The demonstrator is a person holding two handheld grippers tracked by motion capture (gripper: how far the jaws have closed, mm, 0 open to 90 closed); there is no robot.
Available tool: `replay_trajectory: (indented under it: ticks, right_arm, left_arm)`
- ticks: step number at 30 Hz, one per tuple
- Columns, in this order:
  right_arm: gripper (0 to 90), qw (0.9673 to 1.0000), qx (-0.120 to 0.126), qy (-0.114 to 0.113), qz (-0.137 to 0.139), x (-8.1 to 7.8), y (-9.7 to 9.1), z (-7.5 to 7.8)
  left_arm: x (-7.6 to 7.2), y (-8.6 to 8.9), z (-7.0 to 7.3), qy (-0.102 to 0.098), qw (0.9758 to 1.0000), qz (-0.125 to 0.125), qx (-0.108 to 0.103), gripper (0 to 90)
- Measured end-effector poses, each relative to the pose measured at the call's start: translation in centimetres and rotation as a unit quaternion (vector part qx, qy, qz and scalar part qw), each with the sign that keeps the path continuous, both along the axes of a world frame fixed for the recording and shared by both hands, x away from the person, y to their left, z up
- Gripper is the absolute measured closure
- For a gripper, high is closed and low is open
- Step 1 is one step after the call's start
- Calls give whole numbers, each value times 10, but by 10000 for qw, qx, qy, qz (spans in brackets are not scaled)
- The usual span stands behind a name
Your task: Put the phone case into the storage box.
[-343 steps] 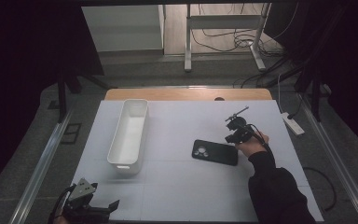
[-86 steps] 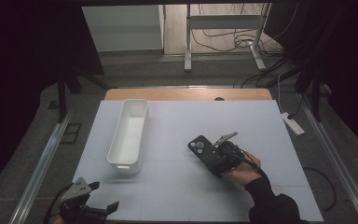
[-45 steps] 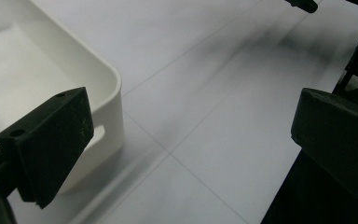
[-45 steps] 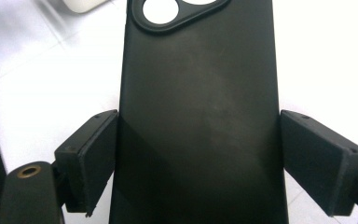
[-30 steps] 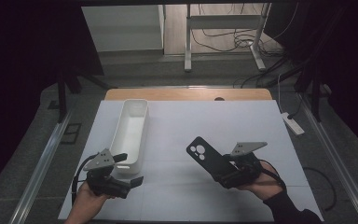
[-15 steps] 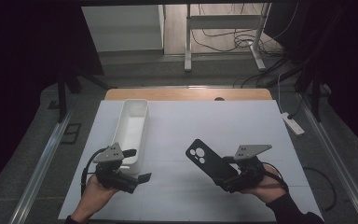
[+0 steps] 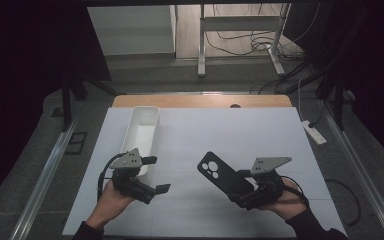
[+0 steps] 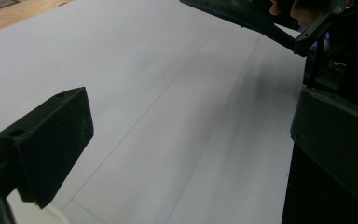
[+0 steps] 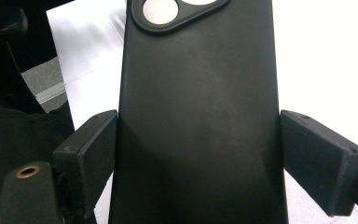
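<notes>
- The right gripper (image 7: 245,192) has its jaws clamped on the two long edges of a black phone case (image 7: 223,173), camera cutout end pointing away from the hand.
- The case is lifted above the white tabletop (image 7: 230,130), right of centre.
- The left gripper (image 7: 152,175), jaws apart with nothing between them, hovers beside the near end of the white tray (image 7: 141,134).
</notes>
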State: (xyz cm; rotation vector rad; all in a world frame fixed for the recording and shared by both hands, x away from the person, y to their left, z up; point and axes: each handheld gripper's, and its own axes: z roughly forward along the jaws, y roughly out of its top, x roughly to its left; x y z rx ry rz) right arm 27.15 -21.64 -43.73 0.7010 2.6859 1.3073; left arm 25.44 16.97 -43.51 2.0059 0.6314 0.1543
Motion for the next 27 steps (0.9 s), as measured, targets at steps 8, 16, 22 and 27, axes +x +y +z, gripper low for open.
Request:
replay_trajectory:
  ticks: [8, 16, 22, 27]
  right_arm:
    - [151, 9999, 8, -5, 102, -2, 4, 0]
    - [150, 9996, 76, 1, 255, -6, 8, -1]
    - [150, 9991, 120, -17, 405, -9, 13, -2]
    - [150, 9984, 168, -9, 535, -12, 17, -2]
  left_arm:
    - [8, -15, 1, -25, 9996, -254, -110, 0]
    - [4, -23, -4, -111, 9992, -347, -139, 0]
    - [4, -24, -5, -123, 9990, -396, -156, 0]
    - [5, -25, -6, -96, 9985, -514, -190, 0]
